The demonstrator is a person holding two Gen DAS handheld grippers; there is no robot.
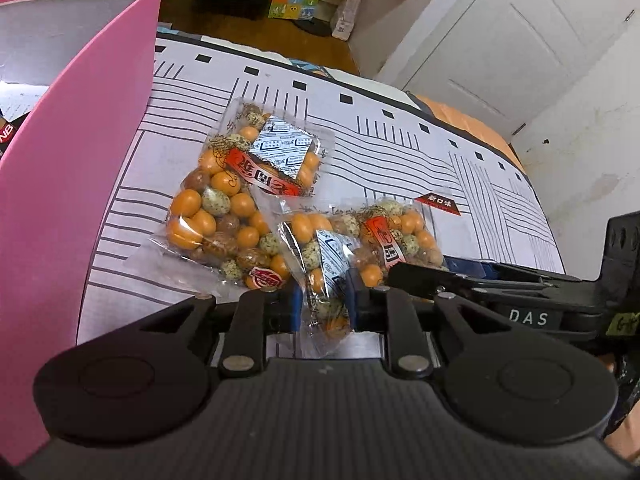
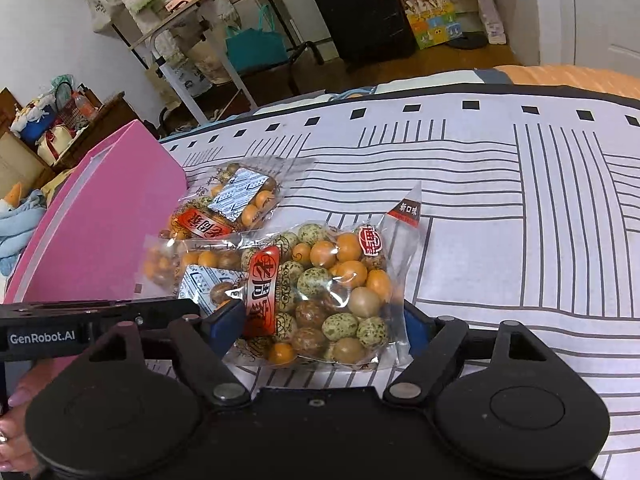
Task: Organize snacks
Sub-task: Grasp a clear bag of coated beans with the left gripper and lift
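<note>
Two clear bags of orange and speckled coated nuts lie on the striped sheet beside a pink box (image 1: 72, 168). The far bag (image 1: 240, 196) lies next to the box wall; it also shows in the right wrist view (image 2: 228, 204). The near bag (image 1: 360, 240) overlaps it. My left gripper (image 1: 322, 304) is shut on one end of the near bag. My right gripper (image 2: 320, 328) has its blue pads on either side of the same bag's (image 2: 320, 284) other end, jaws wide, seemingly around it and not squeezing.
The pink box (image 2: 100, 224) stands open at the left with a dark packet inside (image 1: 6, 134). The striped sheet (image 2: 520, 208) stretches to the right. A black suitcase (image 2: 360, 12), shelves and bags stand on the floor beyond the bed.
</note>
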